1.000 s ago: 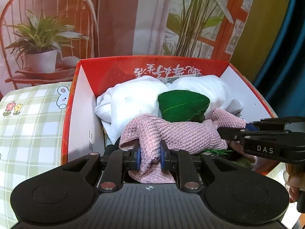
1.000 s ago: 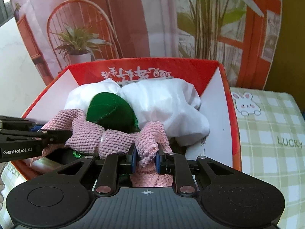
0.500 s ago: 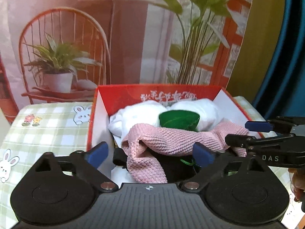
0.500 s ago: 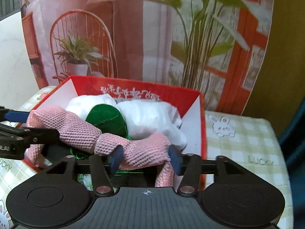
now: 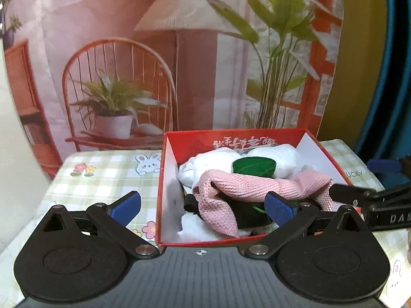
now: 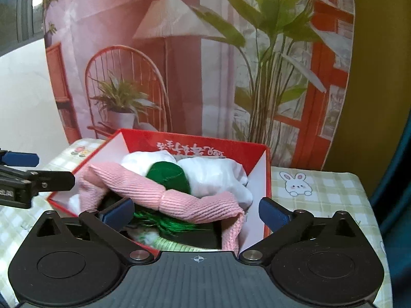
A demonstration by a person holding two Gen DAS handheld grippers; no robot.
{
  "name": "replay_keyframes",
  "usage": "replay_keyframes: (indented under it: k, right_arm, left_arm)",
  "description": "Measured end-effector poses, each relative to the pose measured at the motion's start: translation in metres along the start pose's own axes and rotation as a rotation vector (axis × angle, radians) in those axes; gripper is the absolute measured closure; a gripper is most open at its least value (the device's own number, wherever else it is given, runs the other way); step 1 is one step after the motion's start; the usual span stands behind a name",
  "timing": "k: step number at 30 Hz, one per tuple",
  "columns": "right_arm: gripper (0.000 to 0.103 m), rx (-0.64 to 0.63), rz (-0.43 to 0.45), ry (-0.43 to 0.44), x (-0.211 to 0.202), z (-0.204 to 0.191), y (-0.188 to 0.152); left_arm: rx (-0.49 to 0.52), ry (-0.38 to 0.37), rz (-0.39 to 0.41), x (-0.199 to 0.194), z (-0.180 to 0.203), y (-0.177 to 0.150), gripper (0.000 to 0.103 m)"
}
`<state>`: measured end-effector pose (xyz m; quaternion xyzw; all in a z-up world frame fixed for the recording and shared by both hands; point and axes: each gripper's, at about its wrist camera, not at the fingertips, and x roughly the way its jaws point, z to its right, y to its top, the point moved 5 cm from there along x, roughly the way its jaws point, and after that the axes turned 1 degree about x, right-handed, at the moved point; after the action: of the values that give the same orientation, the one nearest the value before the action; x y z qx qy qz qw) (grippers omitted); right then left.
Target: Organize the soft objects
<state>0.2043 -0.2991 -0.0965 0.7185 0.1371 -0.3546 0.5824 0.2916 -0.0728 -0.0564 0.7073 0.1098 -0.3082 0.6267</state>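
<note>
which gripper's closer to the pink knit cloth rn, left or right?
Too close to call. Left gripper and right gripper both stand open, each backed off from one end of the pink knit cloth draped in the red box, neither touching.

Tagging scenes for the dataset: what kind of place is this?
Likely a staged home-style tabletop, not a real room: the wall is a printed backdrop of a lamp, chair and plants. In front, a table with a green plaid bunny tablecloth holds a red cardboard box of soft items.

Pink knit cloth (image 5: 259,188) draped across red box (image 5: 164,179), over white bundles (image 5: 213,159) and green plush (image 5: 254,165).
</note>
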Motion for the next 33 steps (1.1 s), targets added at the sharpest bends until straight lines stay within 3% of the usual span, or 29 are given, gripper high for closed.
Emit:
replay_keyframes:
  k: [5,10,16,19,25,33]
  right_arm:
    - [0.000,0.020,0.049,-0.002,-0.028,-0.005,0.003]
    - [0.000,0.031,0.080,-0.034,-0.061,-0.010,0.007]
    - [0.000,0.067,0.148,-0.035,-0.107,-0.016,0.008]
    - [0.000,0.087,0.185,-0.032,-0.130,-0.020,0.009]
    - [0.000,0.121,0.243,-0.014,-0.172,-0.025,0.009]
    - [0.000,0.114,0.248,-0.004,-0.200,-0.040,-0.001]
  left_arm:
    - [-0.014,0.006,0.071,-0.035,-0.003,0.003,0.000]
    - [0.068,0.043,0.137,-0.071,0.008,0.006,0.000]
    - [0.030,0.000,0.187,-0.115,0.013,0.006,0.000]
    - [0.047,0.013,0.222,-0.138,0.017,0.004,0.000]
    - [0.023,0.010,0.257,-0.172,0.019,0.002,0.000]
    - [0.000,0.028,0.260,-0.194,0.012,-0.003,0.000]
